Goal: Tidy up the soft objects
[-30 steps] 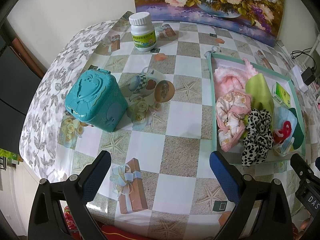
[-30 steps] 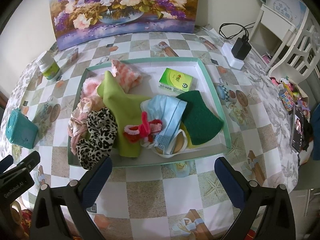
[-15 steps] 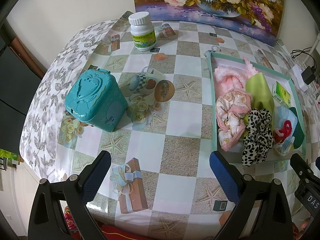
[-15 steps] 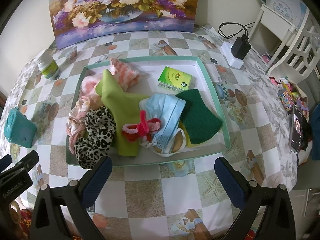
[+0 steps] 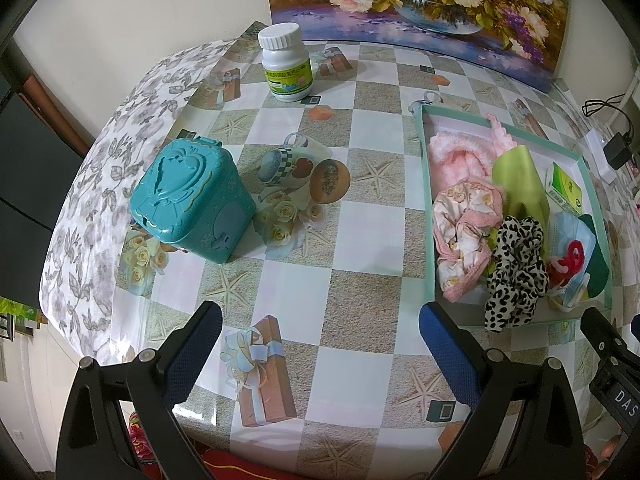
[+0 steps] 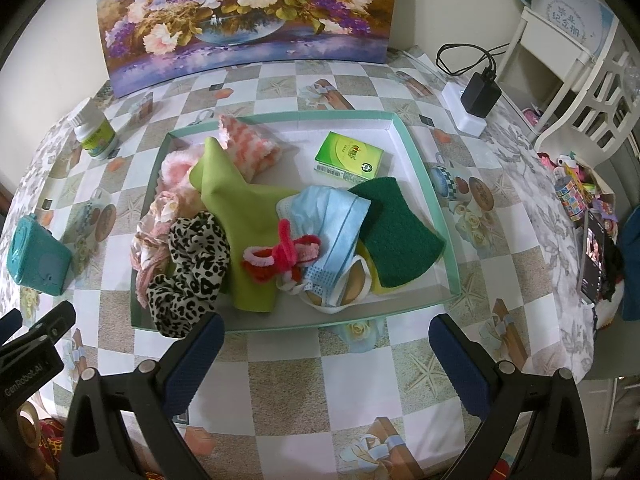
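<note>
A shallow teal-rimmed tray (image 6: pixel 416 148) (image 5: pixel 423 184) holds a heap of soft things: a leopard-print scrunchie (image 6: pixel 192 264) (image 5: pixel 516 268), a lime green cloth (image 6: pixel 240 216), a pink floral cloth (image 5: pixel 464 220), a pink-and-white knit piece (image 6: pixel 248 148), a blue face mask (image 6: pixel 332 220), a red fuzzy tie (image 6: pixel 284 256) and a dark green scouring pad (image 6: pixel 396 232). A small green box (image 6: pixel 348 156) lies among them. My right gripper (image 6: pixel 326 348) hovers open just in front of the tray's near rim. Further left over the tablecloth, my left gripper (image 5: pixel 320 340) is open and holds nothing.
A teal lidded plastic box (image 5: pixel 192 200) stands left of the tray, and a white pill bottle (image 5: pixel 285 64) behind it. A flower painting (image 6: pixel 248 16) leans on the back wall. A charger and cable (image 6: pixel 478 92) lie at the far right, with a white chair (image 6: pixel 576 80) beyond.
Both views have shifted very slightly; the tray sits a touch lower in the right wrist view. Nothing was grasped or let go.
</note>
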Demonstrator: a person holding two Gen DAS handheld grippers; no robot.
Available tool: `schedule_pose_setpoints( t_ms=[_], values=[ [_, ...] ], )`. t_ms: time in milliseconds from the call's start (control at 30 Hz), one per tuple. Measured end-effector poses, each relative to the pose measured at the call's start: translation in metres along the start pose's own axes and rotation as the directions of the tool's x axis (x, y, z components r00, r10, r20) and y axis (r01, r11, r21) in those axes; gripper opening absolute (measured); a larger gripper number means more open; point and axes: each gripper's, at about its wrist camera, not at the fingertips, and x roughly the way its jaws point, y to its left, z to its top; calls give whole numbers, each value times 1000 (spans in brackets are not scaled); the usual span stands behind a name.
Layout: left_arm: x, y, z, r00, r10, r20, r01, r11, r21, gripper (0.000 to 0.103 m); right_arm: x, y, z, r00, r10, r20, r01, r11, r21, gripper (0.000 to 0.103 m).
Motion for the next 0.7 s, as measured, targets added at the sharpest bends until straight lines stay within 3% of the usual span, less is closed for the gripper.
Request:
schedule_pose_setpoints(
  t_ms=[700],
  values=[
    [-6,3,0,1000,-4,27,5,1000,-5,99,0,0,0,1000,0,0,0,1000,-1,103]
  ],
)
